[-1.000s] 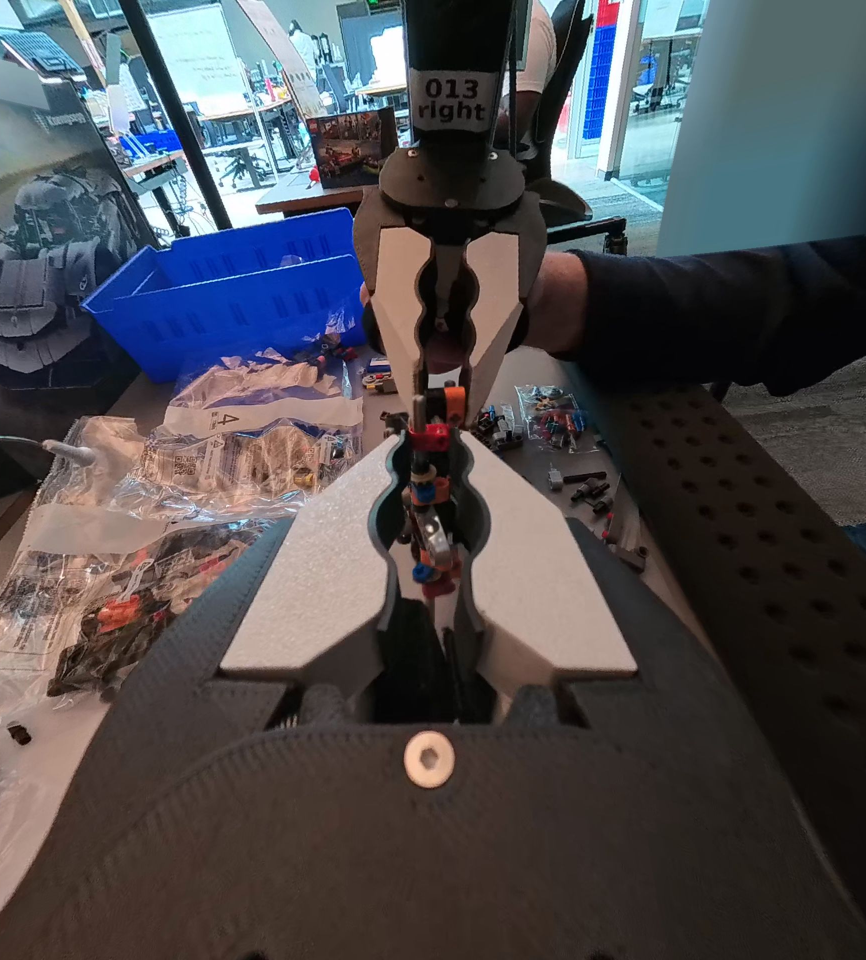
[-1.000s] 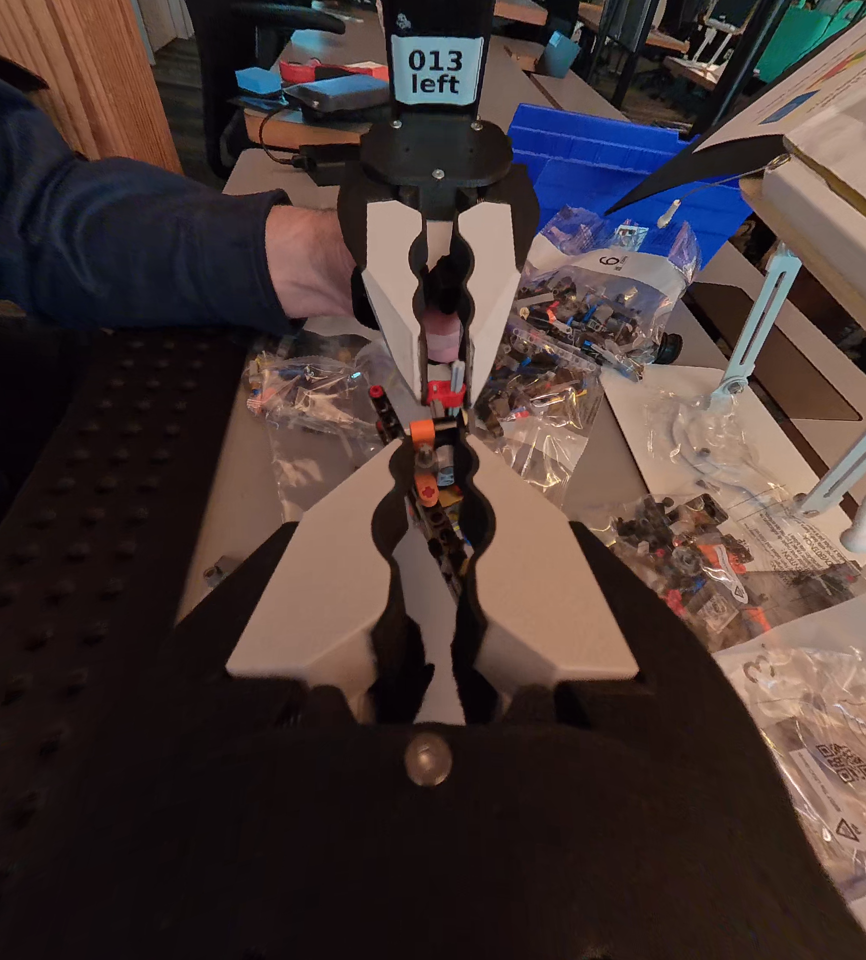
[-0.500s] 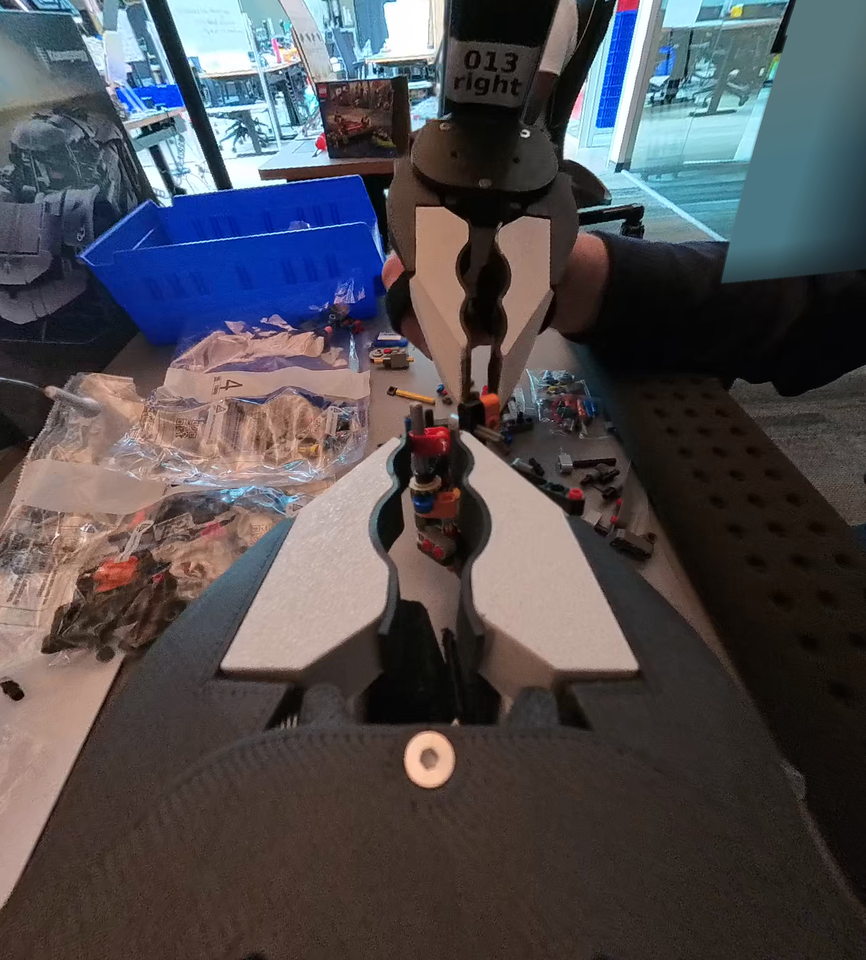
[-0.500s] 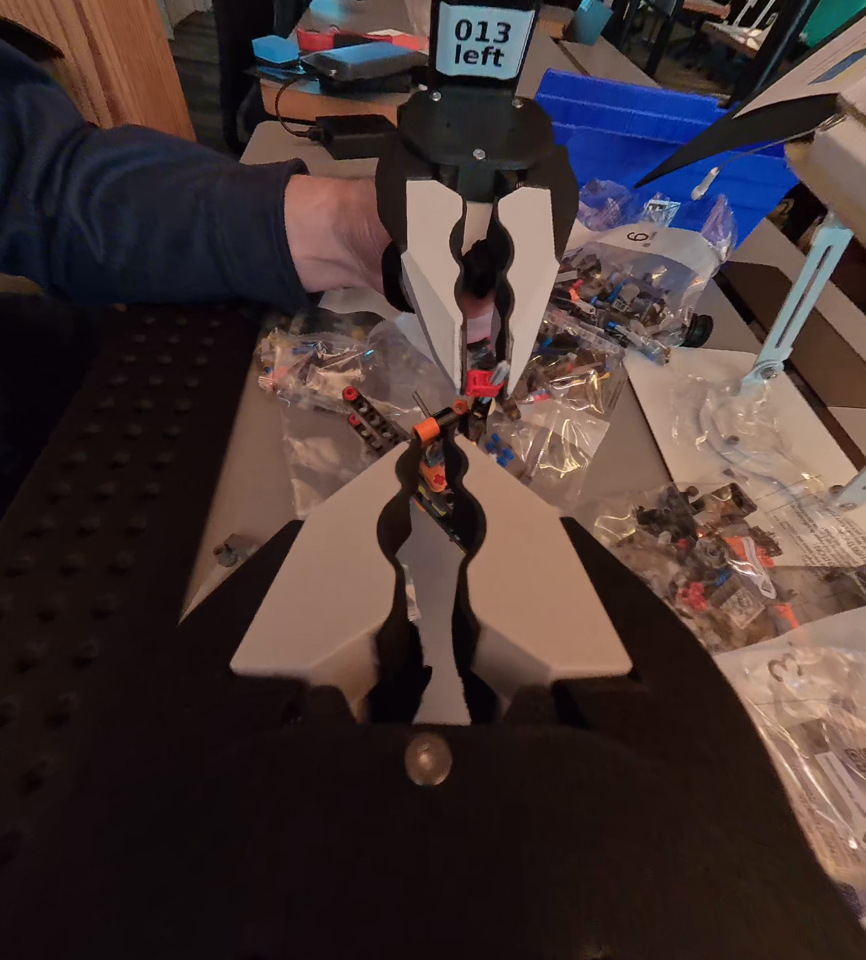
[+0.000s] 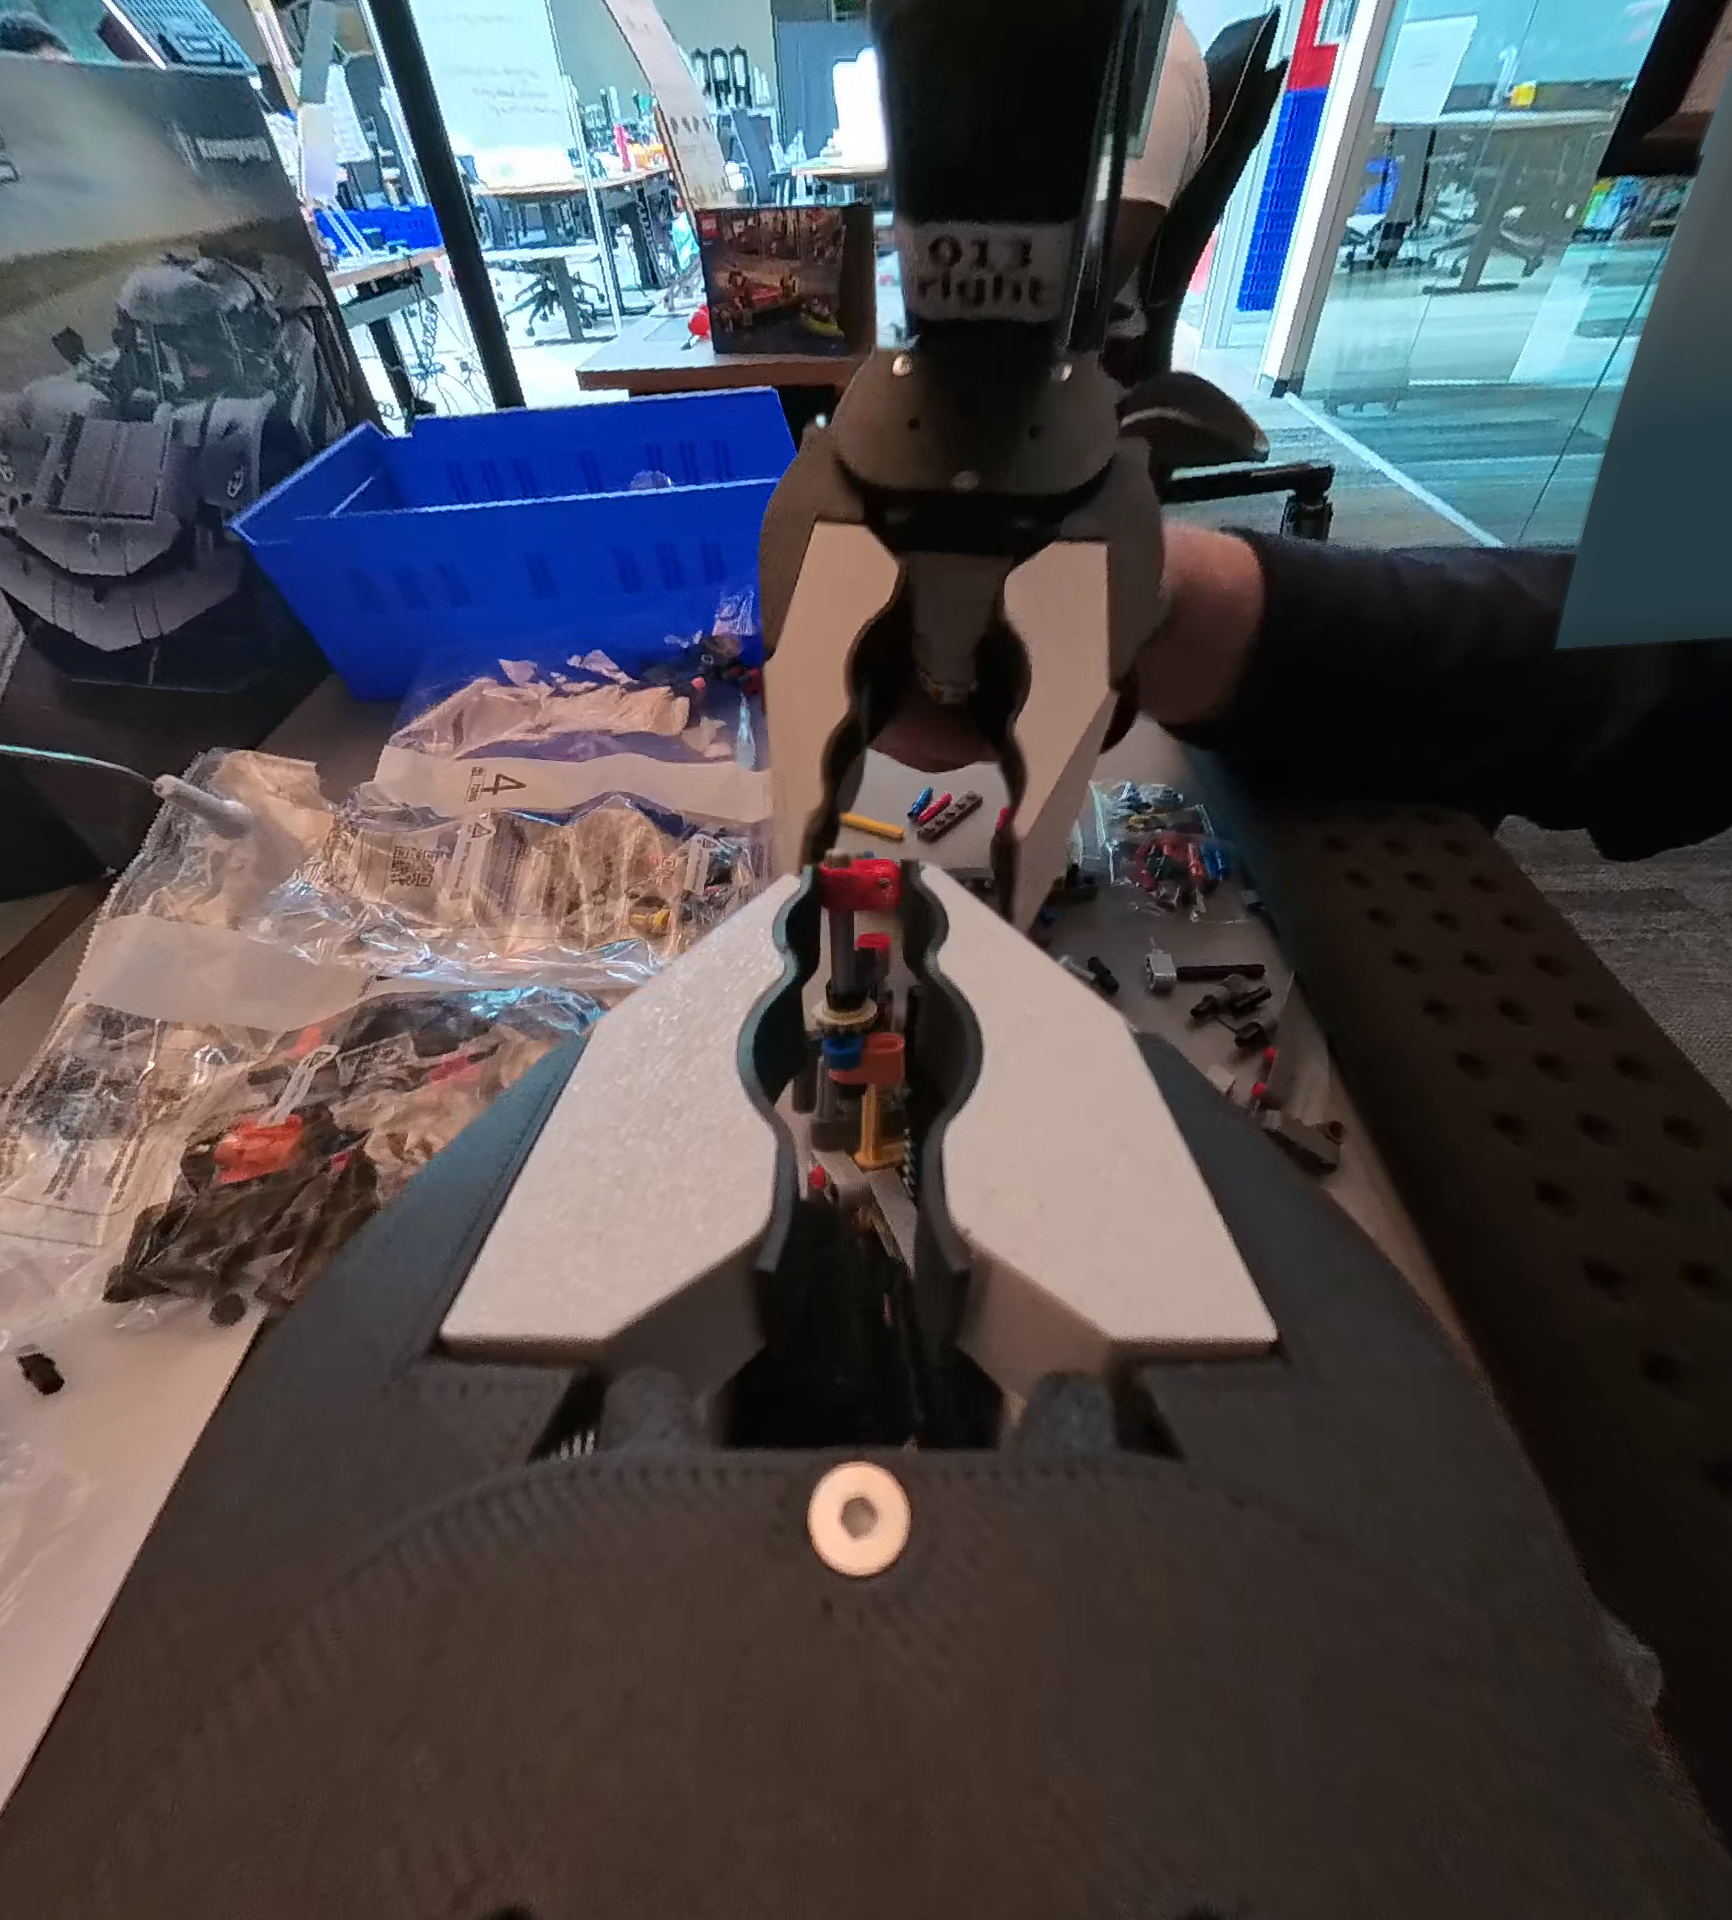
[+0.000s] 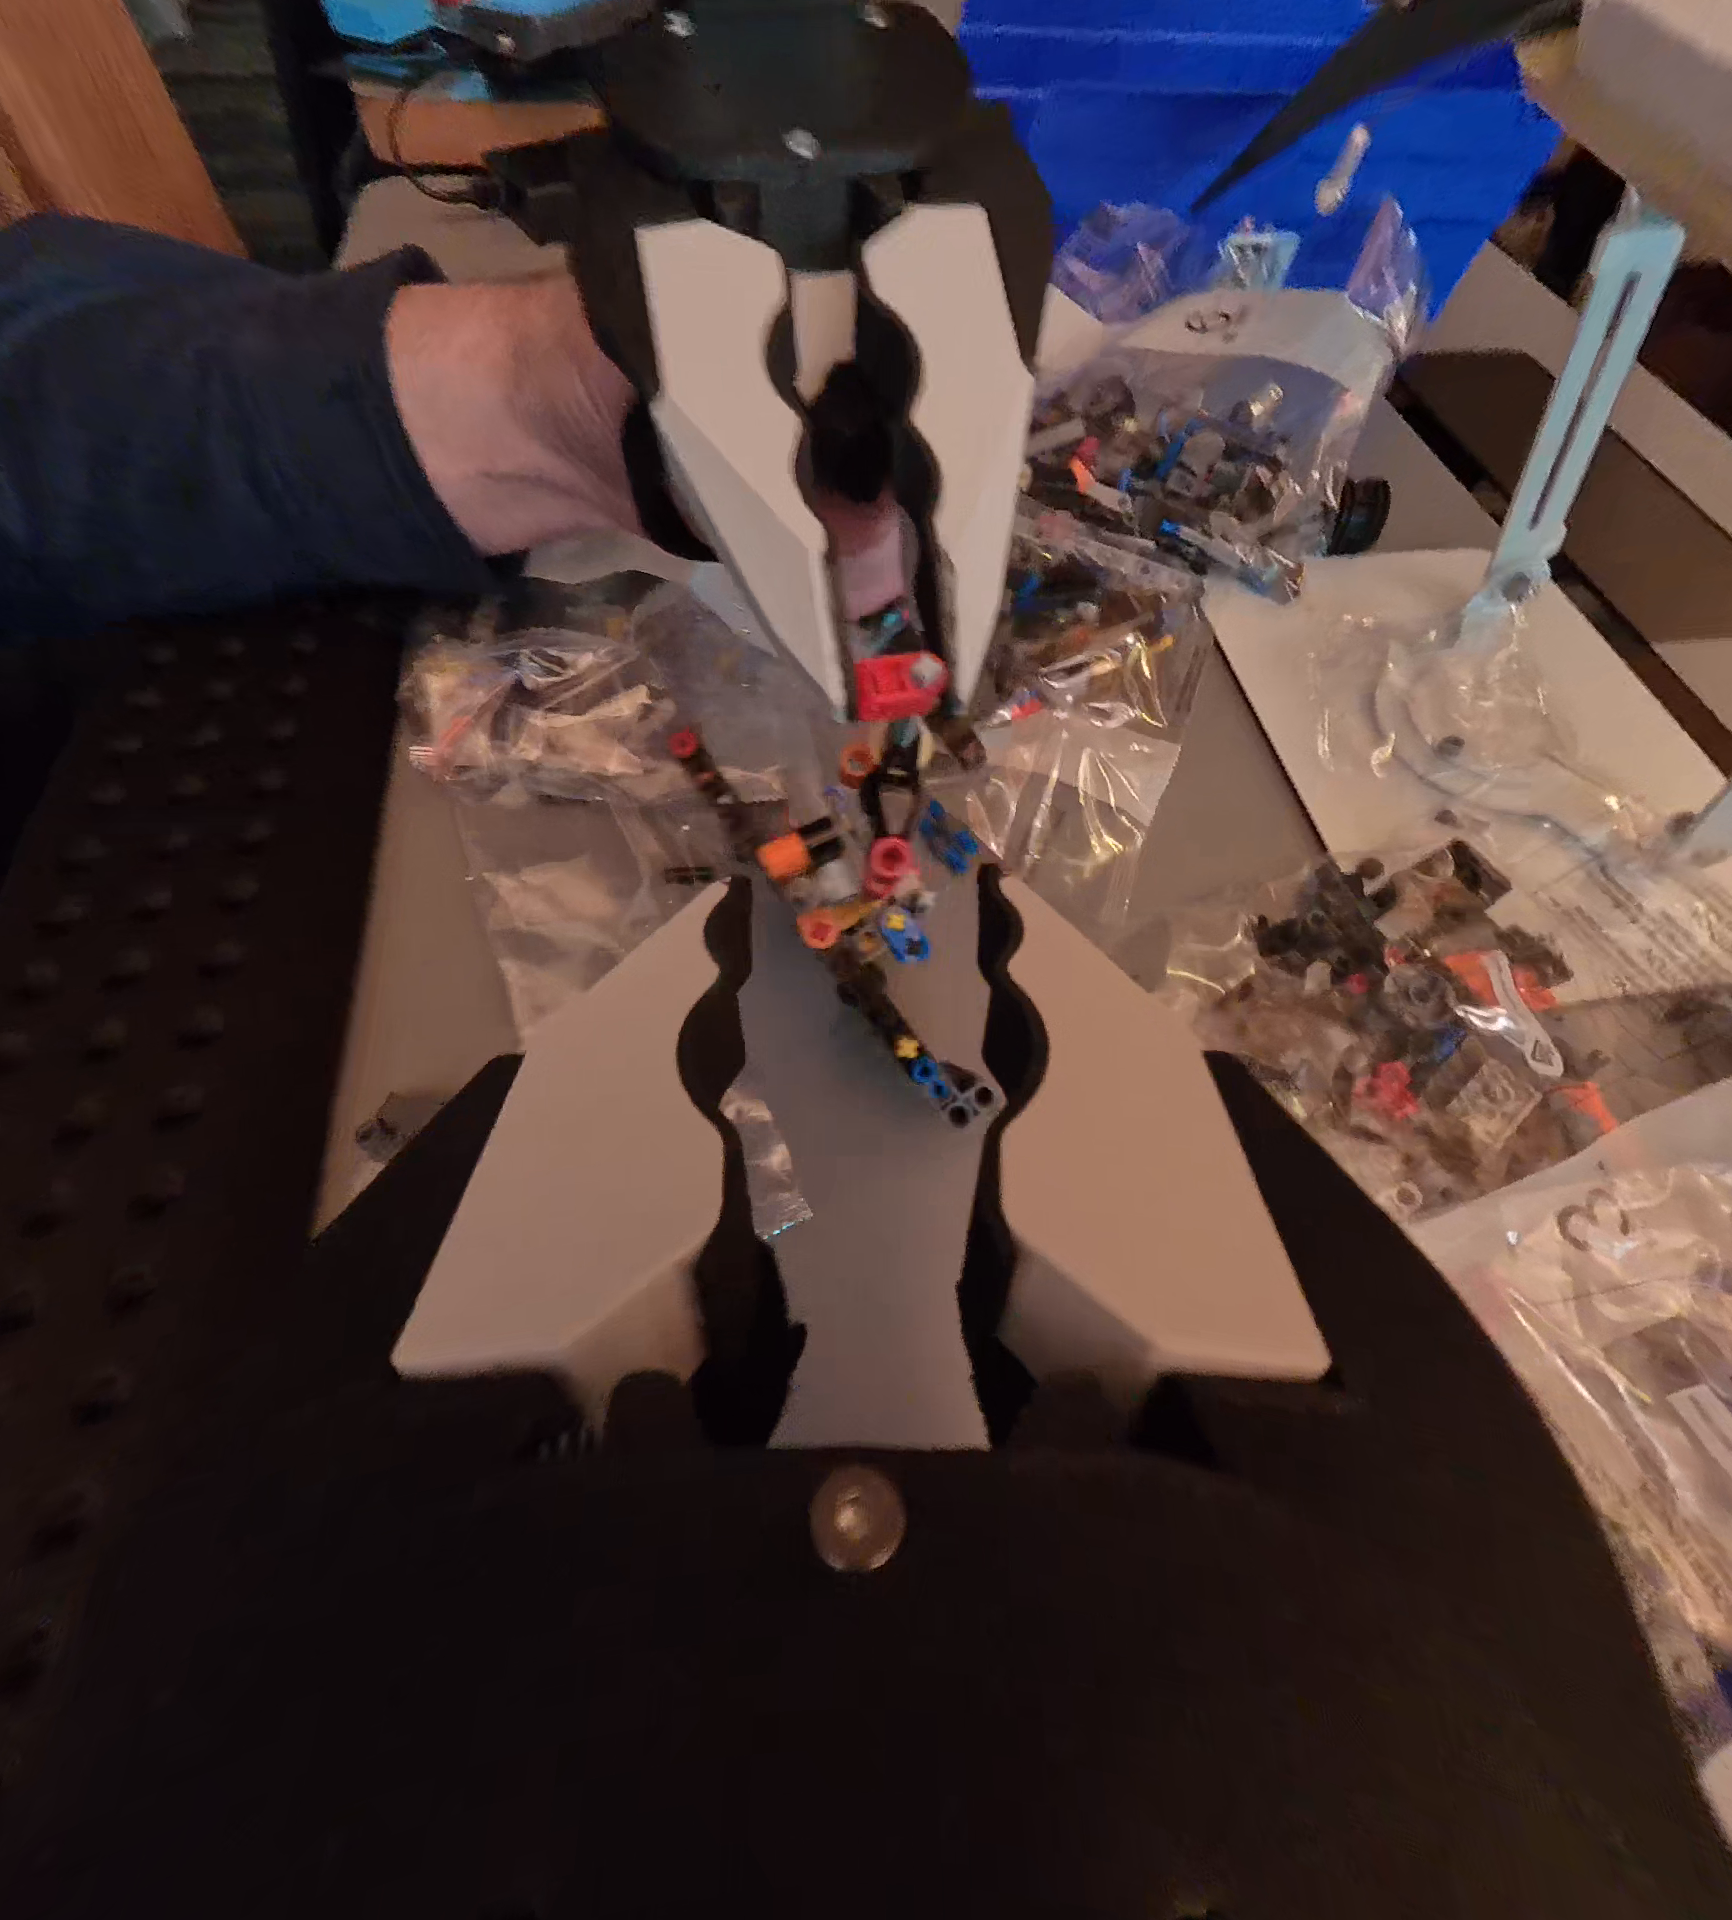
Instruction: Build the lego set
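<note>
A small lego assembly (image 5: 857, 1039) of black, red, orange and blue parts is held in my left gripper (image 5: 862, 883), which is shut on it. Its red end (image 5: 857, 881) sticks out at the fingertips. In the right wrist view the left gripper (image 6: 898, 696) grips that red end (image 6: 893, 681), and the rest of the assembly (image 6: 872, 935) reaches down between the fingers of my right gripper (image 6: 862, 894). The right gripper is open, with its fingers apart on both sides of the assembly. It also shows open in the left wrist view (image 5: 909, 852), facing the left gripper.
Clear bags of lego parts (image 5: 550, 862) (image 6: 1464, 997) lie on the grey table. A blue bin (image 5: 529, 540) stands behind them. Loose pieces (image 5: 1205, 987) lie beside a black perforated mat (image 5: 1516, 1039). A white stand (image 6: 1568, 416) rises at the right. My two grippers' fingertips are within a few centimetres of each other.
My right gripper has opened and let go of the assembly. My left gripper still holds the assembly by its red end.
</note>
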Action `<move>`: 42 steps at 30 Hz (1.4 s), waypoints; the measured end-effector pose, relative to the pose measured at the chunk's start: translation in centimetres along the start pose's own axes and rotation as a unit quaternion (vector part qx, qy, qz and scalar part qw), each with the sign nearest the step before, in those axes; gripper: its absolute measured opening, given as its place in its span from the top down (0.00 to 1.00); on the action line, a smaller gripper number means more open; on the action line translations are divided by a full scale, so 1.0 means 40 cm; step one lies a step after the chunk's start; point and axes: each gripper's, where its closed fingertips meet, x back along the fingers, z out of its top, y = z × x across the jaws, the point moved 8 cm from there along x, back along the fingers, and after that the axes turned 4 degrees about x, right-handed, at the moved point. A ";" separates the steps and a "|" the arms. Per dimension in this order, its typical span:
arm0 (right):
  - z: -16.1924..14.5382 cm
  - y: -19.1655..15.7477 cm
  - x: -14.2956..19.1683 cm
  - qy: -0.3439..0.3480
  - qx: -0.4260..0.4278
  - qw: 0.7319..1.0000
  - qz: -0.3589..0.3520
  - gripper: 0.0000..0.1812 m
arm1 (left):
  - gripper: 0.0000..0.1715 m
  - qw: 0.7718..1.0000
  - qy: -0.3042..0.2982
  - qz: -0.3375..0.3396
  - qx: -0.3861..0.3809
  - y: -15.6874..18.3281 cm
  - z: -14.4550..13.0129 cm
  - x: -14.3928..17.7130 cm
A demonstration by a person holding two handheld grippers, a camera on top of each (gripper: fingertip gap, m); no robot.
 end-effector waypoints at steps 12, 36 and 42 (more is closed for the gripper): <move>-0.002 0.006 -0.034 0.007 -0.035 0.999 0.011 1.00 | 0.91 1.000 -0.021 0.000 -0.004 0.007 0.001 -0.028; -0.074 -0.061 -0.111 -0.172 -0.025 0.980 0.101 0.91 | 0.85 0.967 -0.243 -0.032 0.074 -0.008 -0.126 0.007; -0.075 -0.055 -0.093 -0.169 -0.011 0.981 0.095 0.94 | 0.80 0.965 -0.247 -0.047 0.080 -0.002 -0.131 0.016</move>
